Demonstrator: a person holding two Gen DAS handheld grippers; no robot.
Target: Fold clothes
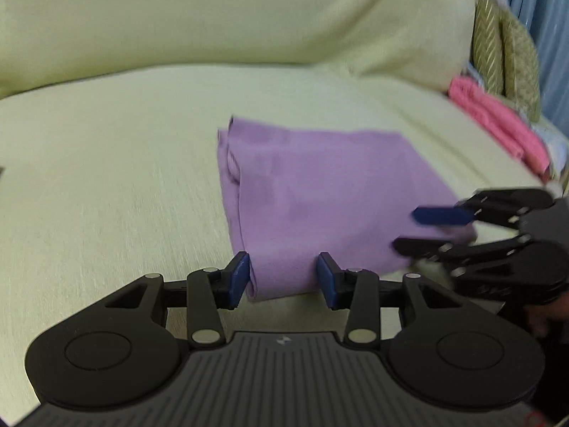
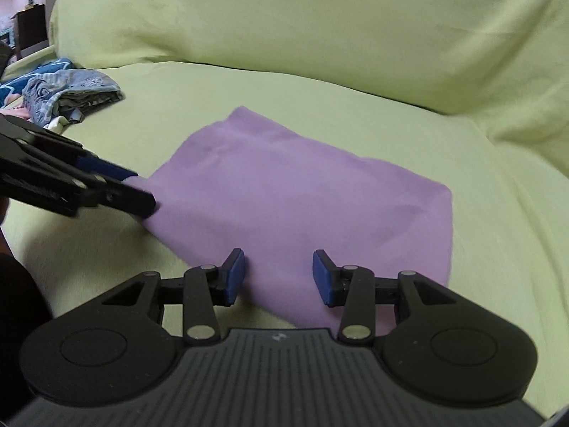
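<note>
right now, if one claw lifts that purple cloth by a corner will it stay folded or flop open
Probably flops open: the purple cloth looks thin and soft, with loose layers showing along its folded edge. It likely weighs little. On the green cover it would probably bunch up rather than slide when pushed.

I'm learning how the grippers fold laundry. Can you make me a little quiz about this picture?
1. True or false: the folded purple cloth lies on a light green sofa cover.
2. Which pile lies at the sofa's right end in the left wrist view? A) pink folded clothes B) black shoes C) white plates
3. Fill in: the fingers of the left gripper and of the right gripper stand ____ on either side of the cloth's near edge.

Key: 1 true; 2 A; 3 open
</note>
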